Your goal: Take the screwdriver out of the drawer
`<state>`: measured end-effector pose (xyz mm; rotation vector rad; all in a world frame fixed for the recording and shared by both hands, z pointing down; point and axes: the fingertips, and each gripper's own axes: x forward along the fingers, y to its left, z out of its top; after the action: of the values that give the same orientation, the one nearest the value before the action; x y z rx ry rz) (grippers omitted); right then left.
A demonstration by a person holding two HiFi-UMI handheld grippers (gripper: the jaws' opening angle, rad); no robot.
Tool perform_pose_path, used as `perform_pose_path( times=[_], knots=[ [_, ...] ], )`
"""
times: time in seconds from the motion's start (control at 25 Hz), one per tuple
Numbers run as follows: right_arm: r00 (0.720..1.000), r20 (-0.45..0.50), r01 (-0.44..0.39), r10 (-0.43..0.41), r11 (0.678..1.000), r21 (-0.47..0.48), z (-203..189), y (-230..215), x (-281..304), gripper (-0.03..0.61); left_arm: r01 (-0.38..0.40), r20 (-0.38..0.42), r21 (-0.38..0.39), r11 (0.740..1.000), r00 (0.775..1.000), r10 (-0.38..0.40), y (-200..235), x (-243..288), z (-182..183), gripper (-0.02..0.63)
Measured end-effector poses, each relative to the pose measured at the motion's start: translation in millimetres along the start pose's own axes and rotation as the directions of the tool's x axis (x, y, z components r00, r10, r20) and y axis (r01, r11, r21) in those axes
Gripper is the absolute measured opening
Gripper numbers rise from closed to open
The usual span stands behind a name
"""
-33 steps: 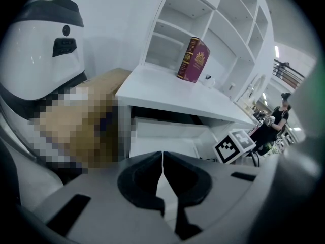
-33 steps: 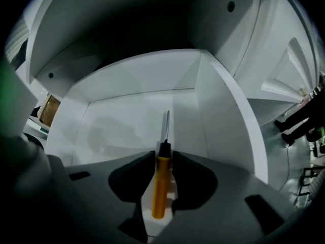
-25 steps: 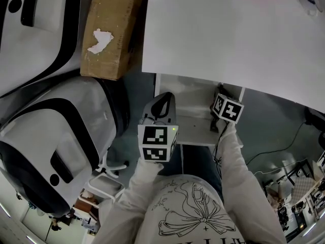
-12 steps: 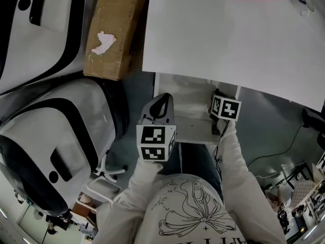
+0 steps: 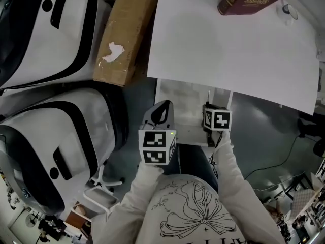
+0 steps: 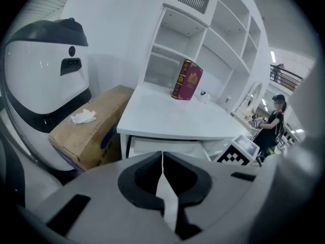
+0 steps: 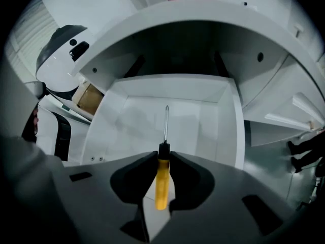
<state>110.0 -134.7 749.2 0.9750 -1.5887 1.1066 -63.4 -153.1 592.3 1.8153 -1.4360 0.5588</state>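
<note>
pulling upward beneath the white desk is the main hazard: its top overhangs the back of the open drawer, so a lift that drifts inward could knock the tool against that lip. next is the drawer itself, whose side and front walls could catch the metal tip if the hand swings out before the tip clears them. the right gripper is clenched on the yellow handle of the screwdriver, its jaws having just closed a little further. the hold looks narrow, so i judge a bump could twist the tool or let it slide out. the screwdriver is held over the drawer, shaft pointing down into it; whether the tip is clear of the floor i cannot tell. for room, the desk edge bounds the far side and the drawer walls the flanks, while the space toward the person looks free. the left gripper, closed on nothing, sits near the drawer's left front and narrows that way out.
</note>
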Motion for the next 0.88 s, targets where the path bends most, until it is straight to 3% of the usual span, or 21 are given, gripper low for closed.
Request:
perform_pose_path(
  times=[0.44,0.88],
  knots=[
    [0.989,0.143,-0.044,0.048,0.998,-0.035,20.8,27.6,-84.0,0.072,-0.018,0.118,0.02,1.0,0.993,0.015,-19.1,-42.5,43.7,0.011],
    [0.943,0.325,-0.062,0.068,0.998,-0.027,40.6,40.2,-171.6,0.072,-0.016,0.247,0.059,0.998,0.969,0.001,-49.1,-83.6,88.9,0.011]
  ],
)
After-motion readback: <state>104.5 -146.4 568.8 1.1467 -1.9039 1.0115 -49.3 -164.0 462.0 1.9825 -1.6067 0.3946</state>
